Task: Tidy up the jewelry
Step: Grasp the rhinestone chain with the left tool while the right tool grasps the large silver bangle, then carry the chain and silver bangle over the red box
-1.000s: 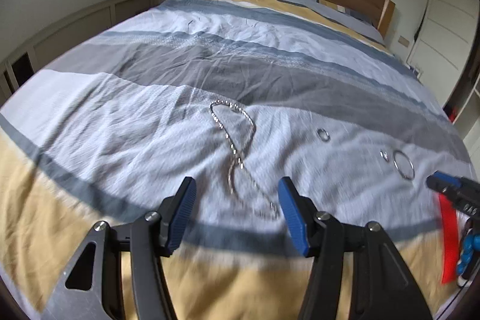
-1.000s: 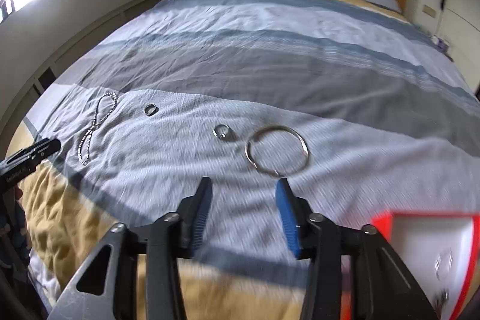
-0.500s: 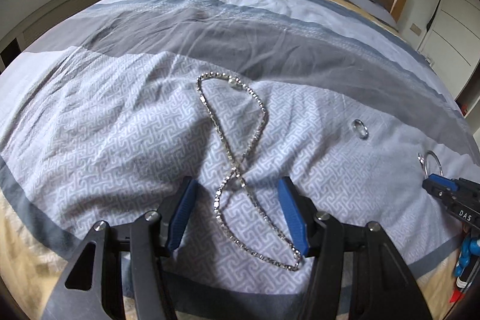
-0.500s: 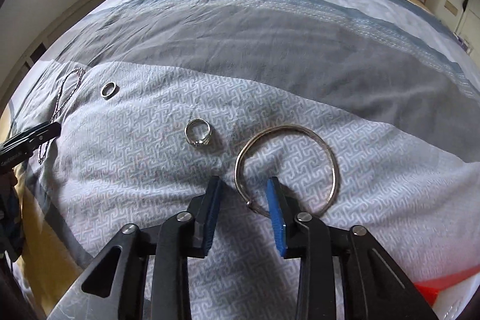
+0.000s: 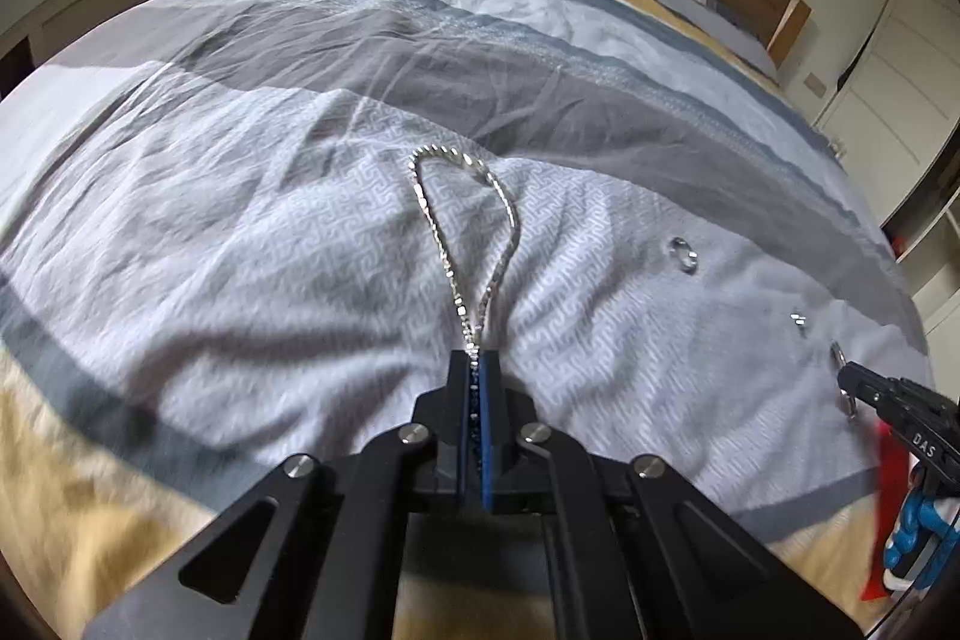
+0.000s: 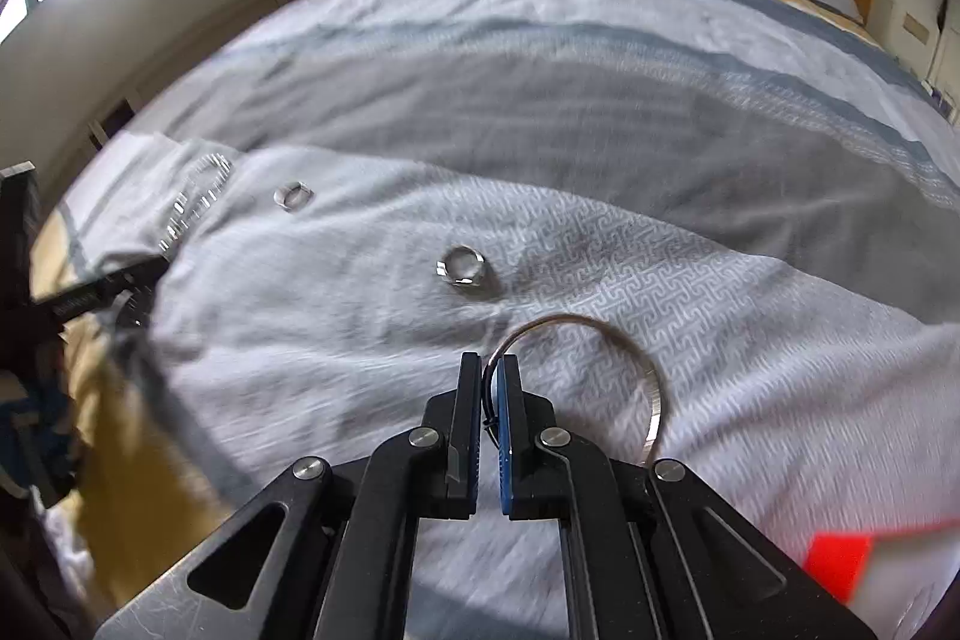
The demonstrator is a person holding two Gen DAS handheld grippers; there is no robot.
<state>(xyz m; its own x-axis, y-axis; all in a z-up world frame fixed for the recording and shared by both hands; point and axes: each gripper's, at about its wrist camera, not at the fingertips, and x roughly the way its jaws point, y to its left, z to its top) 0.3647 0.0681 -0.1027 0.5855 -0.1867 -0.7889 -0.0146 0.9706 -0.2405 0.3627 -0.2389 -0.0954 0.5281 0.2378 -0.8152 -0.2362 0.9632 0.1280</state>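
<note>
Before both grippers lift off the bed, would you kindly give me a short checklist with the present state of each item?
1. Left gripper shut on the chain necklace: ok; its jaws have just closed.
2. Right gripper shut on the bangle: ok; its jaws have just closed.
3. Duvet fabric not pinched along with the chain: cannot tell.
4. Near ring clear of the bangle: ok.
5. Far ring lying apart from the chain: ok.
6. Red box open and ready: cannot tell.

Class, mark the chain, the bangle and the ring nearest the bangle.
chain (image 5: 507,214): left wrist view, right side of its loop.
bangle (image 6: 630,343): right wrist view, top-right of its arc.
ring (image 6: 462,268): right wrist view, its band.
</note>
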